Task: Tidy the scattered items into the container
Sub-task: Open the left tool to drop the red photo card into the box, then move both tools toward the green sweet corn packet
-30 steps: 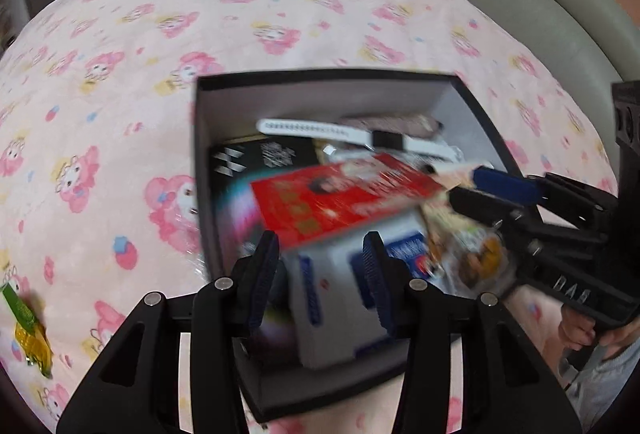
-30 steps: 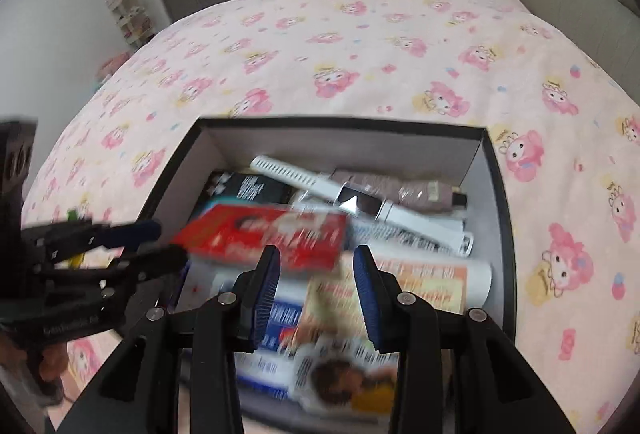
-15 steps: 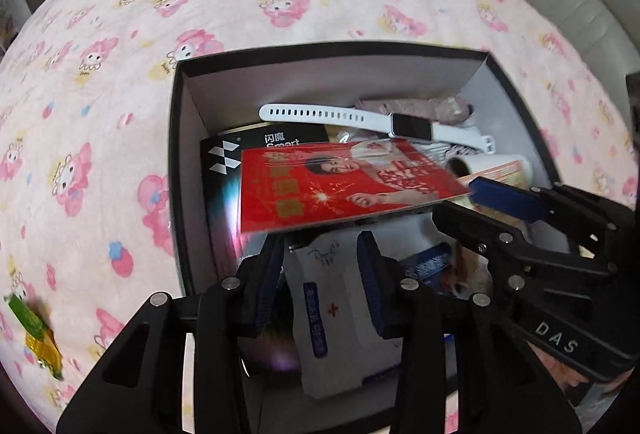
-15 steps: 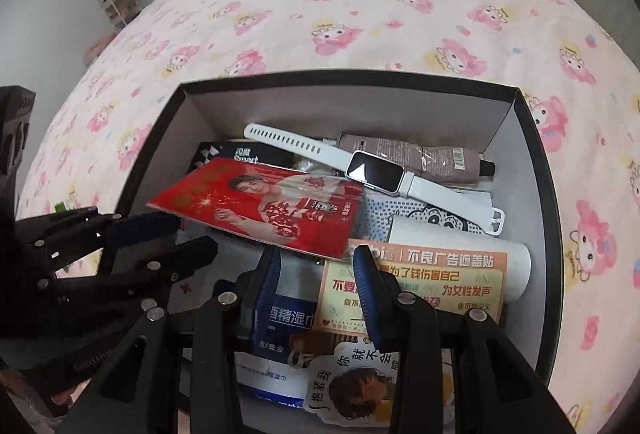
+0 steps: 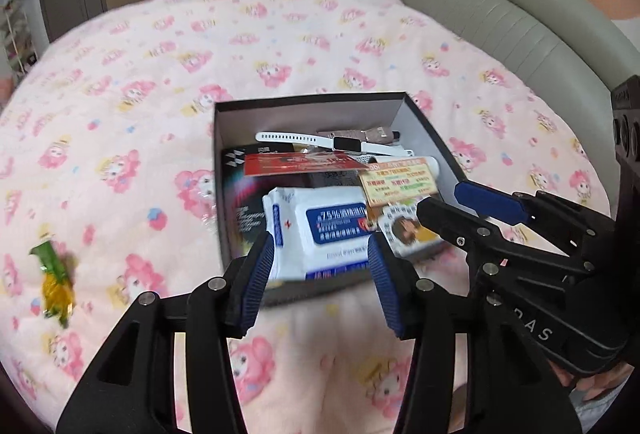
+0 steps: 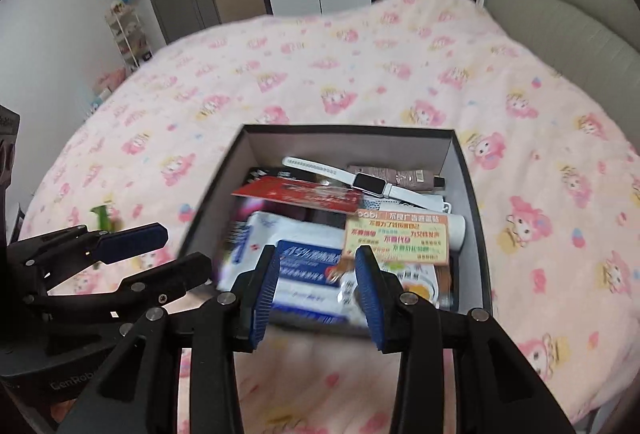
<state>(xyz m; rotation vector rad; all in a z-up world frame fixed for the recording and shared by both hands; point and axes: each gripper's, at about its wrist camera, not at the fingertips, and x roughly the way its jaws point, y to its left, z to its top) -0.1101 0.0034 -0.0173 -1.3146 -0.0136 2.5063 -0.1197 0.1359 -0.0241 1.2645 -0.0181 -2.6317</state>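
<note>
watch (image 6: 370, 181) lies flat – strap running left-right

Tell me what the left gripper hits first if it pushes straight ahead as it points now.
Most likely the white-and-blue wet-wipes pack, which lies in the black cardboard box in line with the open left gripper. The box's near wall may come first; depth is unclear.

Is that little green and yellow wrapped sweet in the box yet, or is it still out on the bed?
Out. The green and yellow wrapped sweet lies on the pink patterned blanket, left of the black cardboard box, touching neither.
</note>
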